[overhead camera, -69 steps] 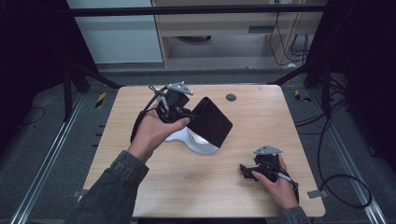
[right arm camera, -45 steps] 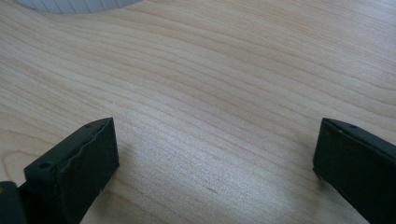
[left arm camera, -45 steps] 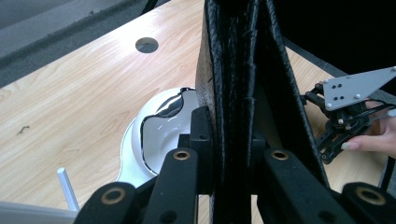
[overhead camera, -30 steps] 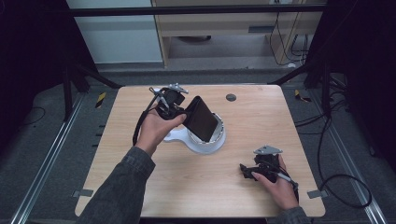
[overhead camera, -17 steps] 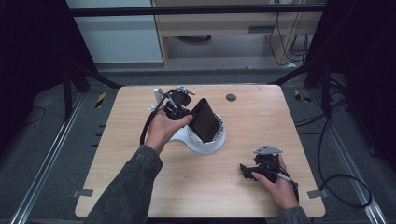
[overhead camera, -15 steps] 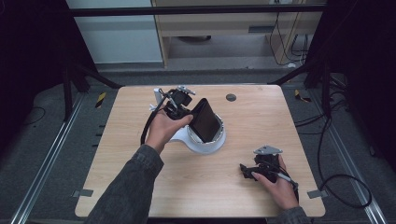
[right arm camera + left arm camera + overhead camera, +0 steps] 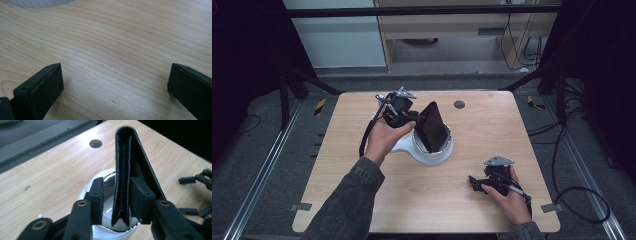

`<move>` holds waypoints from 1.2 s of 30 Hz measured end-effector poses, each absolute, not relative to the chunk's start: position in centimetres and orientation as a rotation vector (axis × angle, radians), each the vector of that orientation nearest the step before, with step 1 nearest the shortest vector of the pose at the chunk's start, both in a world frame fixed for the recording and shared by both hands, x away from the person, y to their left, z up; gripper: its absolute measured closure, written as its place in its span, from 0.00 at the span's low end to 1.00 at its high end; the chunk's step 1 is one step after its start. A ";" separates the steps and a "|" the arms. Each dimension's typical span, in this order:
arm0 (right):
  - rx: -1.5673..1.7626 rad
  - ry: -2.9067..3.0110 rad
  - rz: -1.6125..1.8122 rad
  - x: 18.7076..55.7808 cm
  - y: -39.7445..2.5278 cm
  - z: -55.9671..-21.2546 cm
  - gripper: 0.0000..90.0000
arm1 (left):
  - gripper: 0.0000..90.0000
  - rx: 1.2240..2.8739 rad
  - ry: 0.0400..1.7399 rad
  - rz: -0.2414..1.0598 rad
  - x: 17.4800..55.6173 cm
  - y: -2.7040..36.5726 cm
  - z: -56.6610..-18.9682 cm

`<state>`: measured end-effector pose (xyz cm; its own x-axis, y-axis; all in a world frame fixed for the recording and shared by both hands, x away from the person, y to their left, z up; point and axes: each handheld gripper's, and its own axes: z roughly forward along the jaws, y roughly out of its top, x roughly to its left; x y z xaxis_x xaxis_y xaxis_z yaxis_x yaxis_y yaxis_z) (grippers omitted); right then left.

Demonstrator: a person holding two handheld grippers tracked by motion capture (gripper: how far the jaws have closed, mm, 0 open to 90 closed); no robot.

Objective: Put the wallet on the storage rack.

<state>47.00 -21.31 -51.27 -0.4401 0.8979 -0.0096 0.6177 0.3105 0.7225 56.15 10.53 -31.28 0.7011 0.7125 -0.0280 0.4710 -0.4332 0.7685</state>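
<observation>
1. There is one black wallet [image 7: 127, 170], one white bowl-shaped dish [image 7: 432, 150], two claws and one round grey disc [image 7: 459, 104] set in the desk [image 7: 492, 130].
2. The left claw [image 7: 115, 202] is clenched on the wallet: in the left gripper view one jaw pad presses each face of the folded leather near its lower end, with the white dish directly below.
3. In the high view the left claw [image 7: 414, 117] holds the wallet [image 7: 433, 127] over the dish, its lower edge inside or just above the rim; whether it touches the dish I cannot tell.
4. The wallet's long axis runs up and away from the left claw; the fold sits at the far upper end and the two leaves spread slightly toward the near, lower end.
5. In the high view the wallet is tilted, its broad face turned toward the right side of the desk.
6. The right claw [image 7: 479, 182] rests on the desk near the front right corner, well apart from the dish; in the right gripper view the right claw [image 7: 115, 80] is released, its jaws spread wide over bare wood.
7. Open desk lies left of the dish, in front of it, and between the dish and the right claw; the grey disc sits near the far edge, behind the wallet.
</observation>
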 end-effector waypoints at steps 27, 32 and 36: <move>1.354 2.170 0.926 46.9 -21.3 -51.2 0.01 | 0.12 2.015 0.699 0.569 49.5 12.5 -29.8; 1.357 2.168 0.925 46.9 -21.3 -51.2 0.01 | 0.07 2.030 0.665 0.556 47.3 13.4 -31.5; 1.356 2.168 0.924 46.9 -21.3 -51.2 0.01 | 0.06 2.041 0.662 0.519 46.2 14.4 -33.3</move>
